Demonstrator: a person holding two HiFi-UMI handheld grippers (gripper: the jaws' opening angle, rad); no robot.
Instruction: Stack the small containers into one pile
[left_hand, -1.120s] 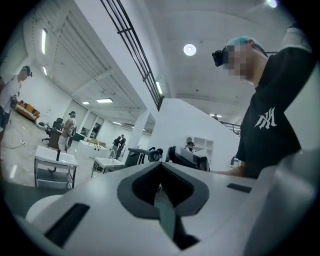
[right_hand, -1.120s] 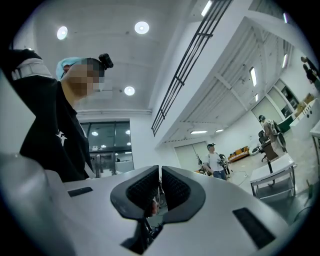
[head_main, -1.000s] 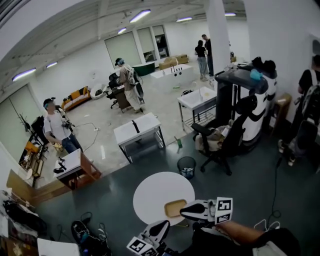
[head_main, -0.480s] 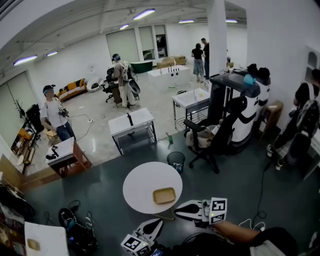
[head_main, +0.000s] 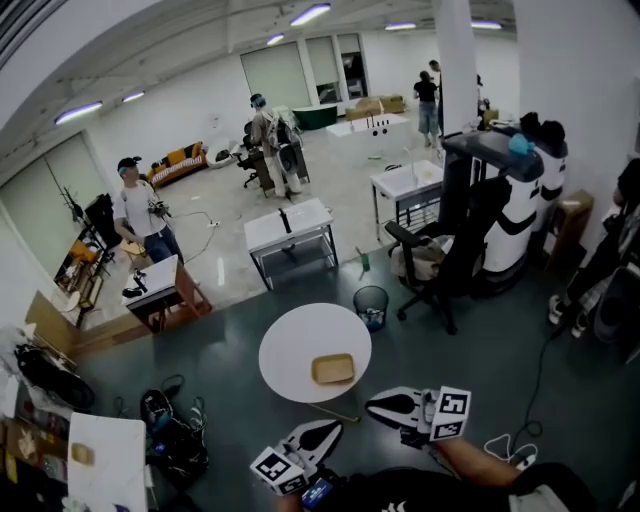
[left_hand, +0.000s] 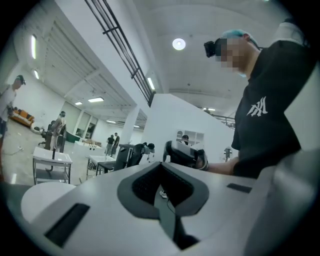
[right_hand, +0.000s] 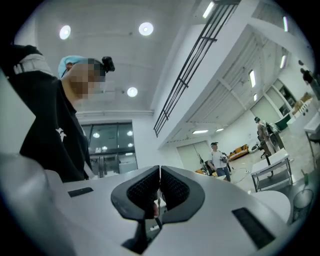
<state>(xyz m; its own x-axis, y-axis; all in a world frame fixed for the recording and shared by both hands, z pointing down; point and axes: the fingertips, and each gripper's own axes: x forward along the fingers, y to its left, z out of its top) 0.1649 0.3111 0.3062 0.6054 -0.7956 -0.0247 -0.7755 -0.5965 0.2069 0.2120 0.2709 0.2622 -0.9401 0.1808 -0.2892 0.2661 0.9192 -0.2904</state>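
A shallow tan container (head_main: 333, 369) lies on the round white table (head_main: 295, 345), toward its near right side. My left gripper (head_main: 328, 430) hangs below the table's near edge, jaws shut with nothing in them. My right gripper (head_main: 372, 407) sits just right of the table's near edge, also shut and empty. In the left gripper view the left gripper (left_hand: 161, 170) has its dark pads pressed together, tilted up toward the room and the person's torso. In the right gripper view the right gripper (right_hand: 159, 175) shows closed pads aimed up at the ceiling.
A black wire bin (head_main: 371, 304) stands just beyond the table. A black office chair (head_main: 437, 272) and a white-and-black machine (head_main: 521, 210) are at the right. Bags (head_main: 170, 428) lie on the floor at left. White desks (head_main: 292, 232) and several people stand farther off.
The head view has shifted, so the table and container sit higher and farther from both grippers than a second ago. Both grippers stay low and shut.
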